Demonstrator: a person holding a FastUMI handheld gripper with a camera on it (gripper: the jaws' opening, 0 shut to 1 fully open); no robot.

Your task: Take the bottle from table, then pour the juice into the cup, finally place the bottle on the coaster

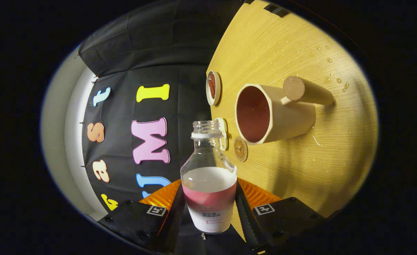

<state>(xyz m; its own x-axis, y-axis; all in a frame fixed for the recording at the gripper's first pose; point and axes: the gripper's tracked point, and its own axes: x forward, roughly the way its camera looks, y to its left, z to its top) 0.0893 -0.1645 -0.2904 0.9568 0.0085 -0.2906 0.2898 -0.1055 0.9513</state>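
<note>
1. The light wooden table (300, 170) with fine straight grain takes up the far side of the scene; the whole view is rolled, so its surface stands like a wall beyond the fingers, with the booth's black cloth wall (151, 63) beside it.
2. The cream-coloured faceted cup with a dark reddish inside and a round wooden peg handle (279, 113) stands on the table, beyond the bottle's mouth and to one side of it, its opening facing the camera.
3. The clear plastic bottle with a white neck ring, a red-and-white label and no cap (208, 177) sits between the two fingers of the gripper (210, 212). Both fingers press against its labelled lower body, closed to the bottle's width. The open mouth points away from the camera, short of the cup and apart from it.
4. A small round white dish with a dark red centre (213, 88) lies on the table near its edge, beyond the cup.
5. A small round brown coaster with a printed emblem (240, 149) lies on the table just beside the bottle's neck, near the cup's base.
6. Scattered clear droplets (337, 79) dot the wood past the cup's handle.
</note>
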